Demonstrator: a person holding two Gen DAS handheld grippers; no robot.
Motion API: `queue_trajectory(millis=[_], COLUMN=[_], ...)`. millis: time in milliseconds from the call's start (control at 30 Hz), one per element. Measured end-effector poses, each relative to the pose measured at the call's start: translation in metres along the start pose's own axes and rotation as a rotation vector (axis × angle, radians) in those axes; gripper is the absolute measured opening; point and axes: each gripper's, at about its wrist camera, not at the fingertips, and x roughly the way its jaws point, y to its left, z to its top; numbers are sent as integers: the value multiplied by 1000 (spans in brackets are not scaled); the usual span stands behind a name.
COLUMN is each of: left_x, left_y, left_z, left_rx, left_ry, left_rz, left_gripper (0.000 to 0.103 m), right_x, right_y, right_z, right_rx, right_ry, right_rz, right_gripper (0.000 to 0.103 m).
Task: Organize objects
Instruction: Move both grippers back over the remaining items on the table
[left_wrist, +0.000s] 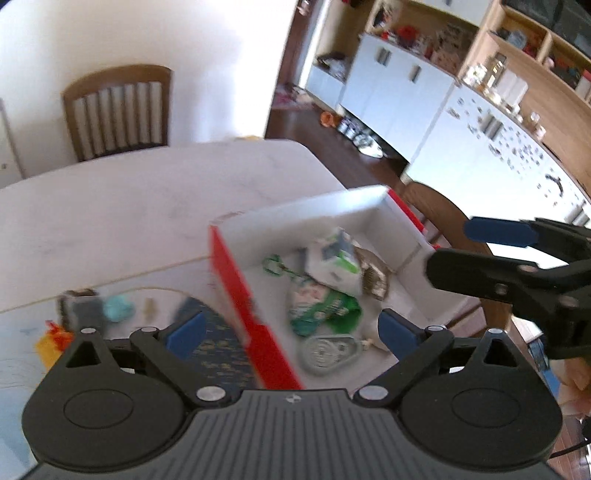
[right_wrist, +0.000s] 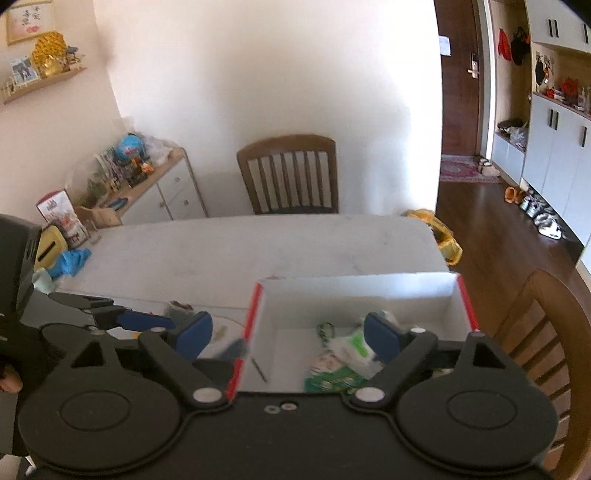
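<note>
Left wrist view looks down on a red-sided box (left_wrist: 258, 306) at the tabletop (left_wrist: 129, 206) edge, with several things already lying inside: a white and green carton (left_wrist: 332, 264), a green packet (left_wrist: 325, 308), a grey oval piece (left_wrist: 328, 352) and a green key ring (left_wrist: 275, 266). Both claws are empty and spread wide. The left claw (left_wrist: 291, 332) hangs over the near part of the box with nothing between its blue pads (left_wrist: 186, 332), and the right claw (left_wrist: 454, 251) hovers at the box's far right corner, also gripping nothing. Right wrist view confirms this: the right claw (right_wrist: 288, 338) sits above the box (right_wrist: 354, 291) with its jaws apart, and the left claw (right_wrist: 147, 319) is beside it, over the tabletop. Judging by this, much of the sorting looks done. What remains is outside the box on the left: a teal lump (left_wrist: 118, 308), a dark block (left_wrist: 83, 312), a yellow and orange item (left_wrist: 51, 343) and a small tan piece (left_wrist: 149, 308), all blurred. A blue cloth (right_wrist: 70, 260) lies farther off.
</note>
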Motion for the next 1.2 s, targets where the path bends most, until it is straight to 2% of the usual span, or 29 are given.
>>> queue_trajectory(millis=[133,400,600,900,1200], left_x=[-21,-51,-63,-70,-58], left_y=[28,82,115,162,205], left_z=[-3,-17,-29,-40,-54], left_rx=[-25,-47,-62,-90,-79], left_ry=[-35,-83,-95,-116,-122], left_rz=[31,88,98,115,152], left_gripper=[100,100,100,103,103], right_x=[4,20,33,63,94], right_y=[19,62,91,132,150], right_z=[0,-7,-16,-32,-43], right_rx=[-3,-1,-7,-71,-114], right_ry=[-11,-14,-10,27,51], right_rz=[10,33,53,51,53], right_gripper=[97,100,102,102,102])
